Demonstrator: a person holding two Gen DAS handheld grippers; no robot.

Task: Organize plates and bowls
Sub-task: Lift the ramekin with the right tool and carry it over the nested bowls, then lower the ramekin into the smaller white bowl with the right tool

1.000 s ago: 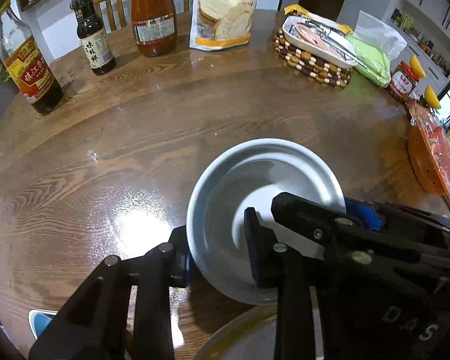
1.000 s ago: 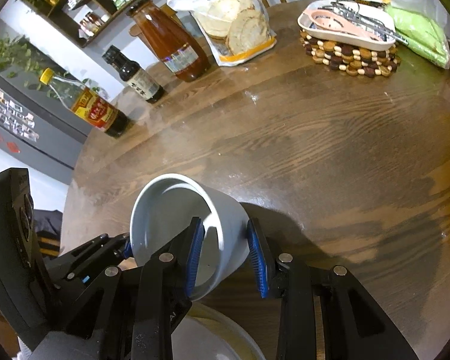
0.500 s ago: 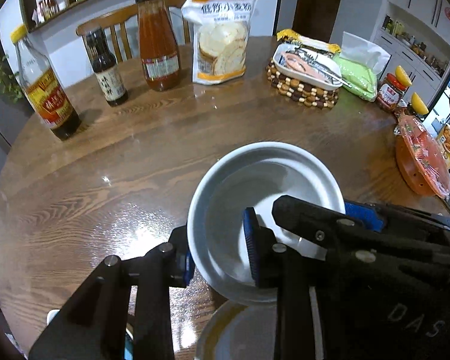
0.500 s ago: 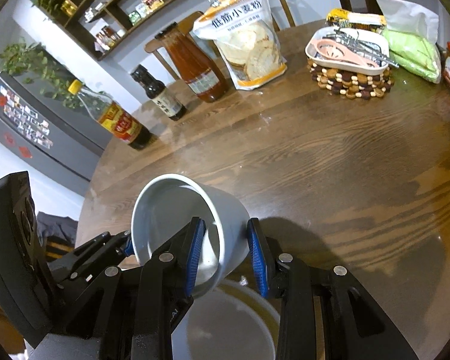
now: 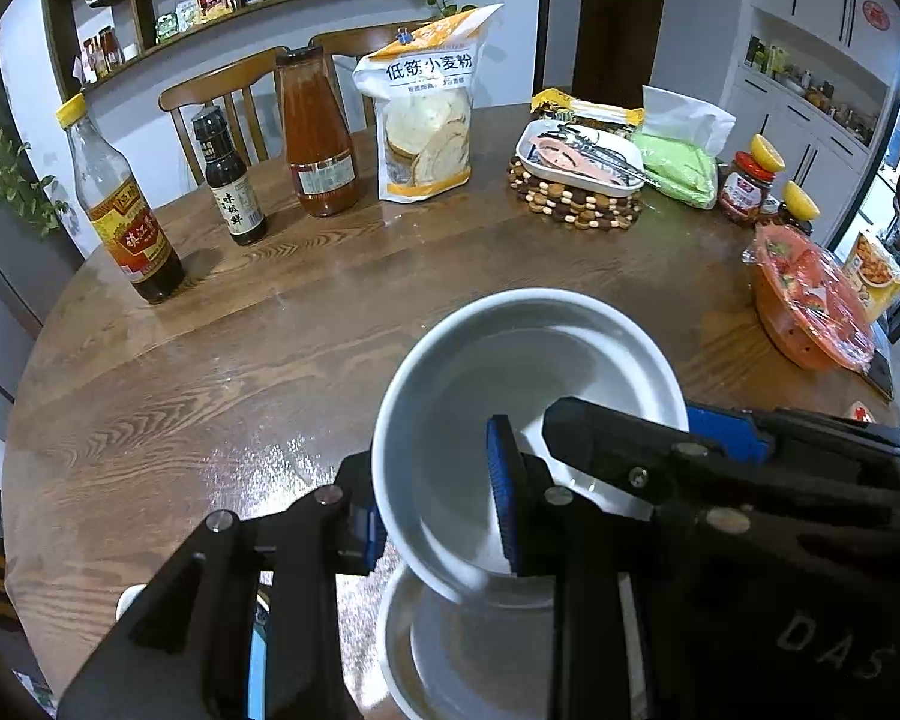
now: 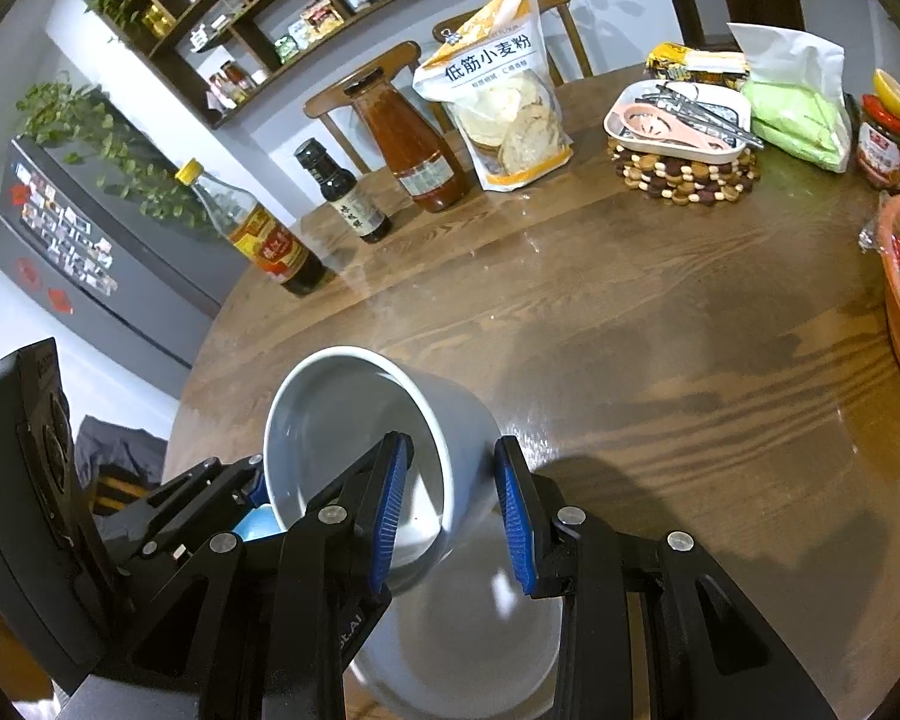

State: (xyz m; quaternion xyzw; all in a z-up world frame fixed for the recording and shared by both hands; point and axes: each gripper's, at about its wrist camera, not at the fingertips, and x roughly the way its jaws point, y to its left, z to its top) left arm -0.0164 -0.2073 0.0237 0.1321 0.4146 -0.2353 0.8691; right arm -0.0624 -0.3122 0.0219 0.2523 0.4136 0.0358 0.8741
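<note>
we hold one white bowl (image 5: 528,396) tilted above the worktop (image 5: 222,360) | left gripper (image 5: 438,510) and right gripper (image 6: 450,504) each clamp opposite rim walls | below both: second bowl (image 6: 468,648) | glazed, stiff, likely slippery and breakable; grip the rim

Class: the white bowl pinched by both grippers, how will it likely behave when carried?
The white bowl looks glazed and rigid, so probably slippery and breakable. The left gripper and right gripper pinch only its wall, and it hangs tilted, so it may pivot.
</note>
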